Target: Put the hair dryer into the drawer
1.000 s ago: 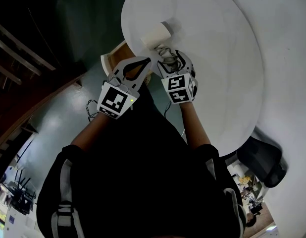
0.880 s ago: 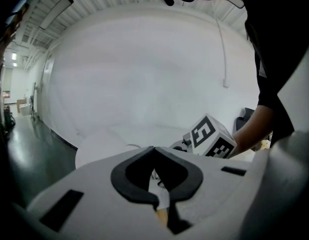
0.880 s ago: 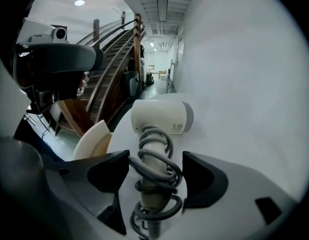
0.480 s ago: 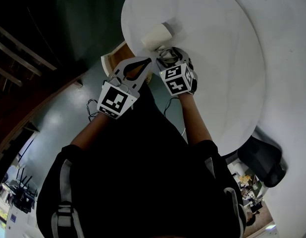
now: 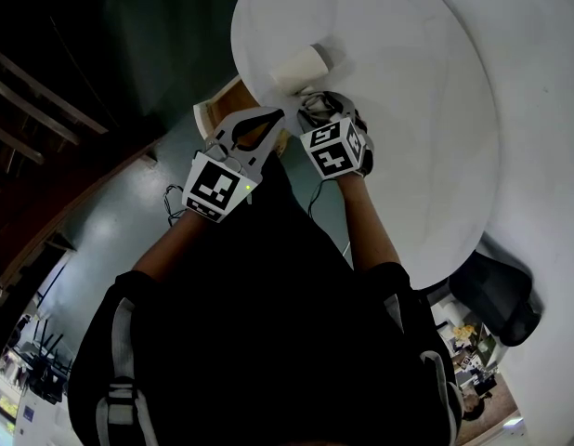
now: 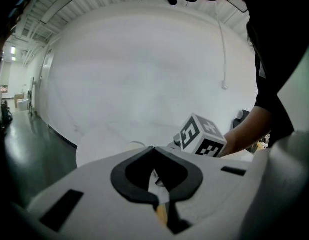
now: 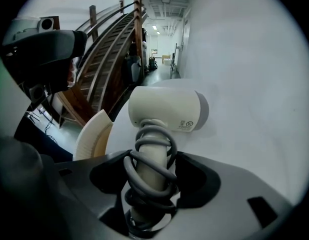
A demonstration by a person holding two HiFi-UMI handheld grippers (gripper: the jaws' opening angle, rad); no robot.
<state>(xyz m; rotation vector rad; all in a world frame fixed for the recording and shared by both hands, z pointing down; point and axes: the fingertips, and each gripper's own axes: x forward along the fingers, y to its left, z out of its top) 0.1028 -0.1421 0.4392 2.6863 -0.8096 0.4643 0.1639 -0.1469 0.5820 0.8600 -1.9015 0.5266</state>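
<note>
Closing just now on the cord-wrapped handle of the hair dryer (image 7: pixel 164 109), the right gripper (image 7: pixel 154 152) presses its pads against the coils. The dryer's body lies ahead of the jaws on the white table (image 5: pixel 408 110). Just to its left, the left gripper (image 6: pixel 153 149) sits clenched, apparently empty, by the drawer (image 5: pixel 215 108), likely ready to tend it.

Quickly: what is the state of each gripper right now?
Left gripper: shut, holding nothing.
Right gripper: its jaws have just been closing and now grip the hair dryer by its cord-wrapped handle.
</note>
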